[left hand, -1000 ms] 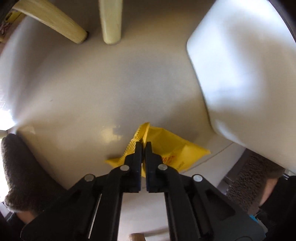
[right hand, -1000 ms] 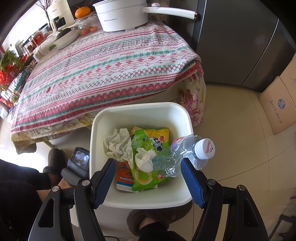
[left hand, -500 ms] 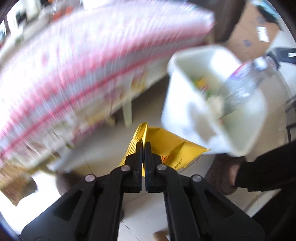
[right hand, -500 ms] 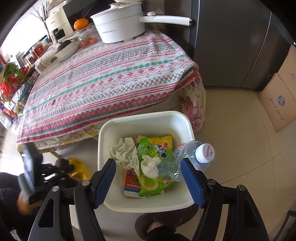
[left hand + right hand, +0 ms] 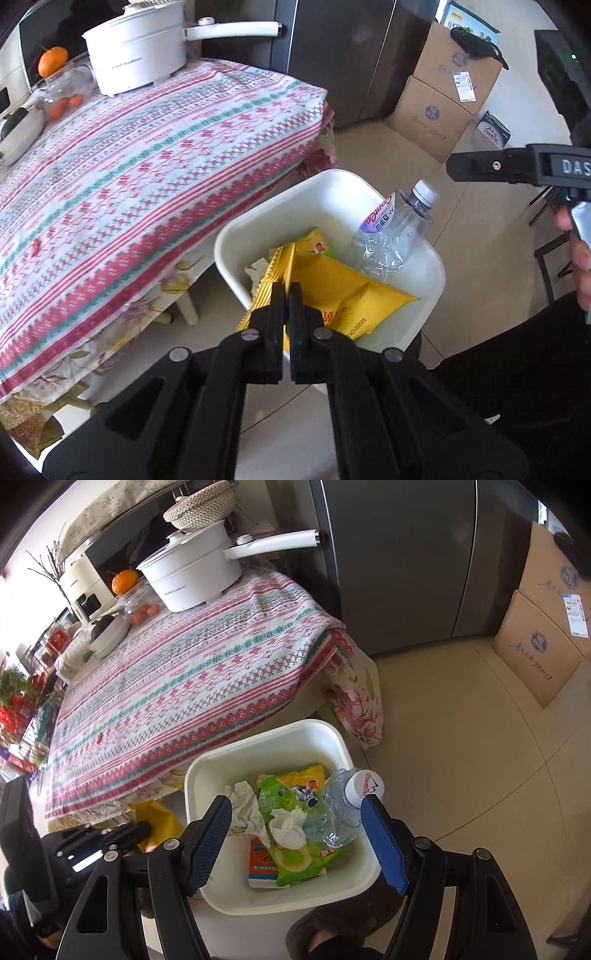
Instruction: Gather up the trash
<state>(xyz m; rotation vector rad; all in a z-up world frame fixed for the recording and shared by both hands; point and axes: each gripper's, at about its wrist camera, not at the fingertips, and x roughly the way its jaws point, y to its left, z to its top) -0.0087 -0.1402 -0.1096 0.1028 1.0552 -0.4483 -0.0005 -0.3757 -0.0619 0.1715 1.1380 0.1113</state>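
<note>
Lifting: the crinkled yellow foil snack wrapper (image 5: 332, 291) is being raised from the floor and is now being held at the white plastic bin (image 5: 424, 321).
Left gripper (image 5: 286, 291): is being kept clamped on the wrapper's edge.
Right gripper (image 5: 295, 834): is being held wide, empty, over the bin.
Meaning: only the release is being awaited, probably.

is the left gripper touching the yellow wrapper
Touching: the left wrist view shows the left gripper with its jaws shut on the yellow wrapper's crimped edge.
</note>
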